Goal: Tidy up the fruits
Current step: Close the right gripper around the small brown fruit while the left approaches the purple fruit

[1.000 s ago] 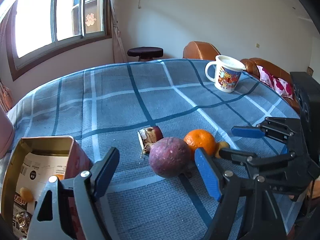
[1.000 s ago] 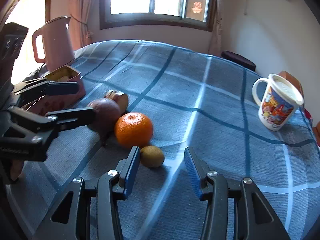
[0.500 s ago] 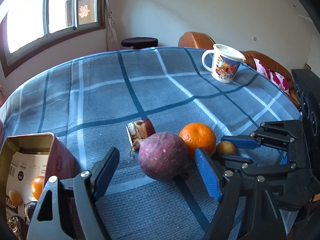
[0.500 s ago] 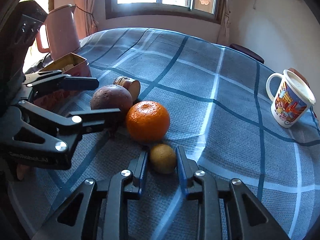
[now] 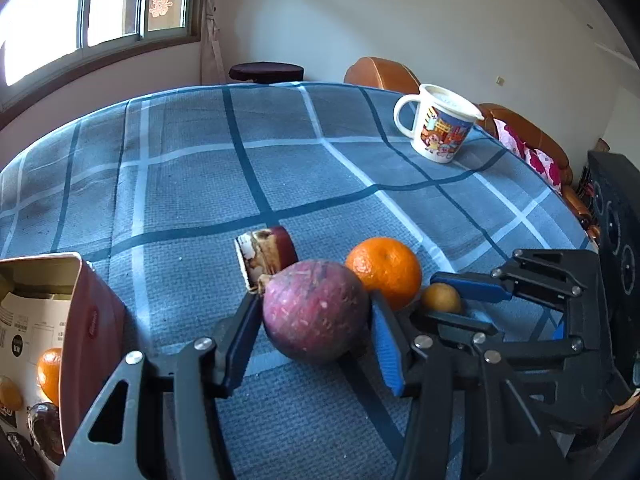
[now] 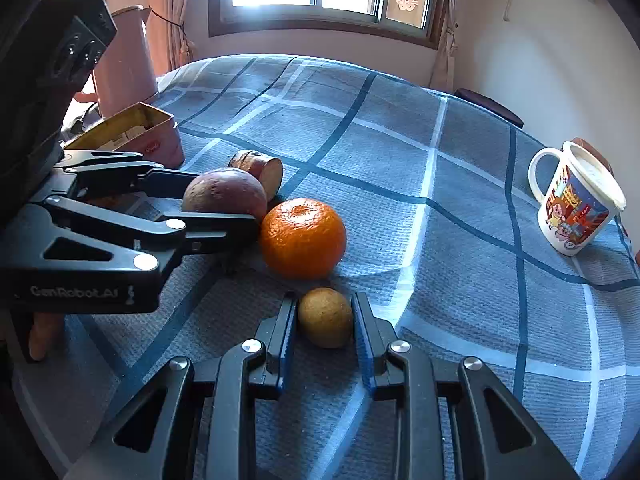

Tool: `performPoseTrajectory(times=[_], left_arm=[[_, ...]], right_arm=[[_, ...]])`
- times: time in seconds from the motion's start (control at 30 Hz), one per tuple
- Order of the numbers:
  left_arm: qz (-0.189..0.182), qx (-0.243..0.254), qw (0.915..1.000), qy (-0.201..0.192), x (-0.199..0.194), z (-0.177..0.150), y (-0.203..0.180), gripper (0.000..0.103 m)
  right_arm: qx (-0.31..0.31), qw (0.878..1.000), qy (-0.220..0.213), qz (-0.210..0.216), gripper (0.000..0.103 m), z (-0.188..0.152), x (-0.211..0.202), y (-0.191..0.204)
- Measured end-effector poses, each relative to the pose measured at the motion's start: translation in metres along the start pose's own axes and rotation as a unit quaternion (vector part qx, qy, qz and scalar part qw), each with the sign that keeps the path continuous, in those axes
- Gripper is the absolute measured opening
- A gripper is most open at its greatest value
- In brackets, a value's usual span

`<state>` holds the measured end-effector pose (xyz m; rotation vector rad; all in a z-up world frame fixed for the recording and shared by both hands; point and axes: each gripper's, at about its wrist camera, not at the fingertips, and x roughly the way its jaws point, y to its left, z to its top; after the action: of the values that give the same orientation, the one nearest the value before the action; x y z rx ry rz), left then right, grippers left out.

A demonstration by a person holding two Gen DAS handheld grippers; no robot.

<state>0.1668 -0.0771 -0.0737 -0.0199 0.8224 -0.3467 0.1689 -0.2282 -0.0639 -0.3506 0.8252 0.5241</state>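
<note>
My left gripper (image 5: 312, 320) is shut on a round purple fruit (image 5: 316, 312), which still rests on the blue plaid tablecloth (image 5: 280, 168). My right gripper (image 6: 325, 320) is shut on a small yellow-brown fruit (image 6: 325, 317), also on the cloth. An orange (image 6: 303, 238) lies between the two fruits, touching the purple one (image 6: 224, 196). A cut brown-red piece (image 5: 266, 254) lies just behind the purple fruit. An open red tin box (image 5: 48, 344) at the left holds an orange (image 5: 50, 374) and other small fruits.
A lidded cartoon mug (image 5: 438, 128) stands at the far right of the table. A pink jug (image 6: 124, 60) stands behind the tin box (image 6: 136, 136). Orange sofa seats (image 5: 380, 74) and a dark stool (image 5: 266, 72) lie beyond the table's edge.
Both grippers moved forward and closed: the left onto the purple fruit, the right onto the small yellow-brown fruit. The fruits have stayed on the cloth.
</note>
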Motion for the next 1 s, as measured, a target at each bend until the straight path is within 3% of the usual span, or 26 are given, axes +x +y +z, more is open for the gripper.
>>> performPoseTrajectory(times=[0.27,0.33,0.47,0.7,1.0], left_arm=[[0.02,0.021,0.9996,-0.005,-0.014,-0.012,-0.004,0.057],[0.029,0.019,0.9993,0.013,-0.005,-0.009,-0.003,0.067],[0.003,0.005,0.9997,0.022,0.004,-0.003,0.004,0.055],[-0.006,-0.018,0.9998,0.001,-0.006,-0.005,0.013,0.054],[0.022,-0.002,0.9984,-0.052,-0.028,-0.007,0.007,0.054]], right_arm=[[-0.001,1.0,0.0,-0.004,0.028,0.0,0.0,0.001],[-0.001,1.0,0.0,-0.004,0.028,-0.001,0.0,0.001],[-0.001,1.0,0.0,-0.003,0.028,-0.001,0.0,0.001],[-0.002,1.0,-0.001,-0.012,0.028,-0.001,-0.001,0.002],[-0.004,0.999,-0.027,-0.017,0.028,-0.002,-0.012,0.004]])
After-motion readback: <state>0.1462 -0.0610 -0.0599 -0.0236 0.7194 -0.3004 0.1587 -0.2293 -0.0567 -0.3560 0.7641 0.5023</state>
